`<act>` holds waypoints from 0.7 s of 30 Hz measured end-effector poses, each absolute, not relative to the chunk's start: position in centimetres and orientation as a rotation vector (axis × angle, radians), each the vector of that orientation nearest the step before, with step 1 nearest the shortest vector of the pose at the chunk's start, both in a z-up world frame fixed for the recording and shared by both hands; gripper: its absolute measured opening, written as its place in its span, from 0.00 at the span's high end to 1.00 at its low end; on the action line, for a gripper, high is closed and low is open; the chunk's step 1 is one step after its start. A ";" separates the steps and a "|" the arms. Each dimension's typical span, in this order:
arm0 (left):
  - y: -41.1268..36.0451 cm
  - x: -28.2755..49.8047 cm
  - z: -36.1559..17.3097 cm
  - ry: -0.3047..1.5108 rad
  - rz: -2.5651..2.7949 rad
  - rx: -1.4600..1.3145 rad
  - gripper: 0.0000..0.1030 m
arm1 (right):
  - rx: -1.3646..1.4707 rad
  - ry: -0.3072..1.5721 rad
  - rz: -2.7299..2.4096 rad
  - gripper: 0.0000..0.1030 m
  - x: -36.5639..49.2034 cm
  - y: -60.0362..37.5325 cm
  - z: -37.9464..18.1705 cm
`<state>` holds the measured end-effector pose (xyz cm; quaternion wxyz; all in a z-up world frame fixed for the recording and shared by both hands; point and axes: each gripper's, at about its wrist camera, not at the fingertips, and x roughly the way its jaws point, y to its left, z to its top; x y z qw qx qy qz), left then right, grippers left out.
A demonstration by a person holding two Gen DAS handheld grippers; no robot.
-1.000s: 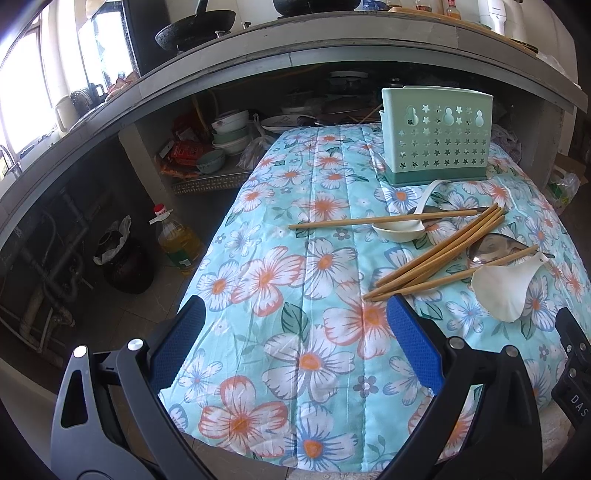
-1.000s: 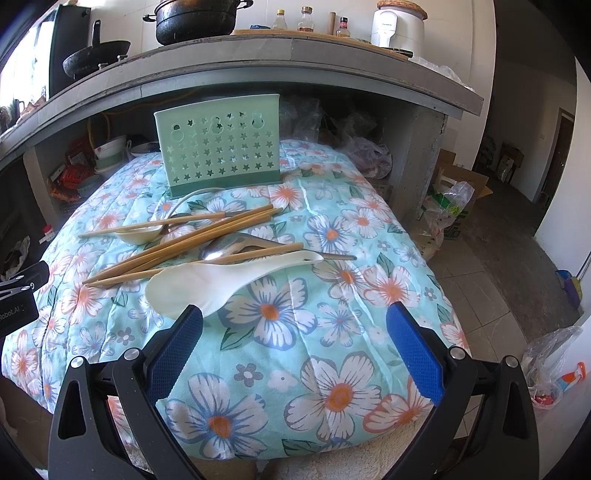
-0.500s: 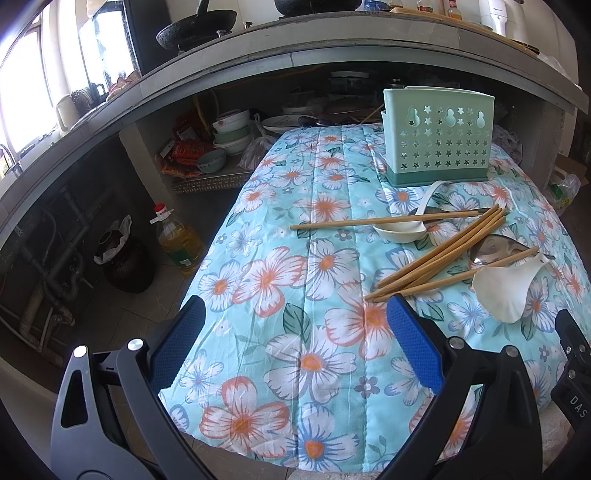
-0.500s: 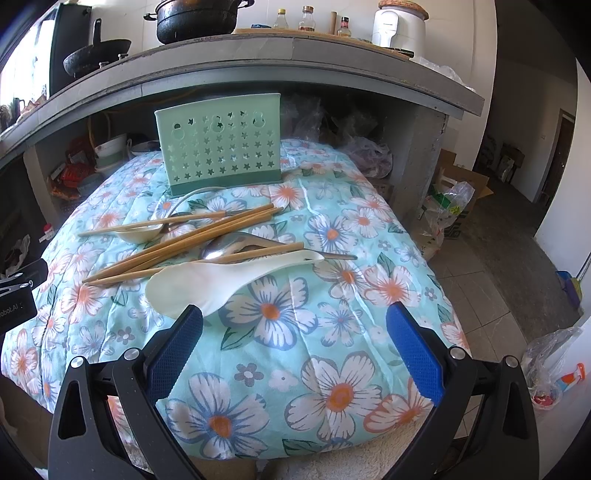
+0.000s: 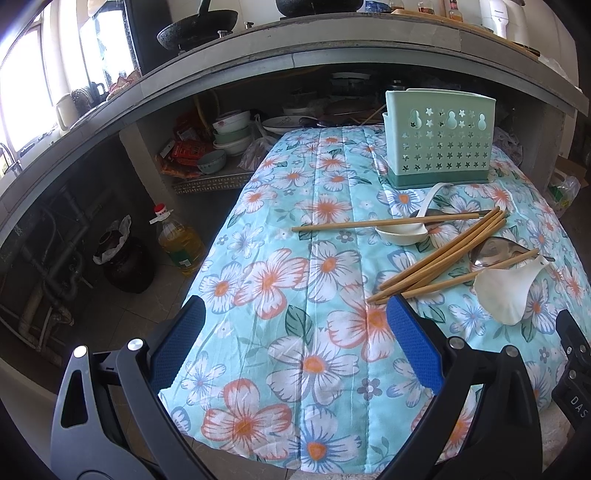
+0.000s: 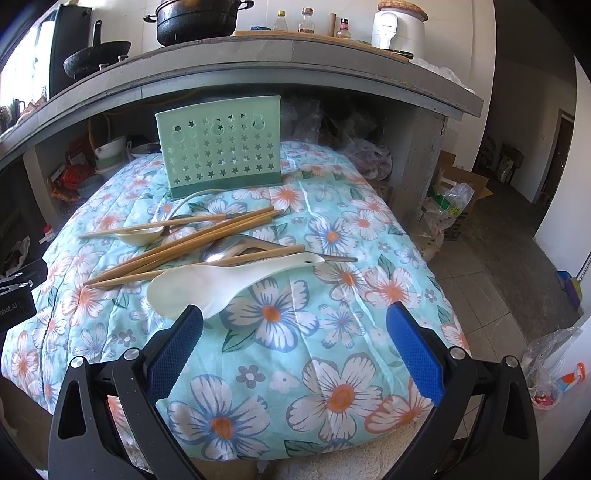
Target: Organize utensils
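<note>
Utensils lie loose in a pile in front of the green holder (image 6: 221,151), on the floral quilt (image 6: 280,354). The holder stands upright at the quilt's far end, star-shaped holes in its face, nothing seen sticking out of it.

Just before the holder: a small white spoon (image 6: 142,234), its handle curving back toward the holder's base. One chopstick (image 5: 384,222) lies across that spoon. Nearer than the spoon, a bundle of chopsticks (image 6: 192,247) runs diagonally, ends fanned. A metal spoon (image 6: 236,249) sits under the bundle, its handle pointing away to the right. Nearest of all, a white rice paddle (image 6: 207,284), with one chopstick resting along its upper edge.

Right gripper (image 6: 293,347): jaws spread wide, holding nothing, low over the quilt's near edge; its left blue pad sits just beside the paddle's blade, contact unclear.

Left gripper (image 5: 293,347): jaws wide apart, empty, over bare quilt left of the pile; its right pad is near the chopstick tips.

Behind the holder, a concrete counter (image 6: 258,62) with a pot (image 6: 197,20) on top.
</note>
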<state>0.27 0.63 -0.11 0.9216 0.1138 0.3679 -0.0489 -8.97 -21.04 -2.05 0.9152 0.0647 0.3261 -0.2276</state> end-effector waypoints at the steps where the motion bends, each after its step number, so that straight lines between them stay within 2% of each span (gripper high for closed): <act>1: 0.7 0.4 -0.1 0.757 -0.104 0.234 0.08 | 0.135 0.671 -0.468 0.06 -9.0 -21.0 -2.0; 21: -1.9 2.5 -0.5 0.722 -0.405 0.148 0.08 | 0.133 0.635 -0.537 0.06 -9.3 -23.5 -2.8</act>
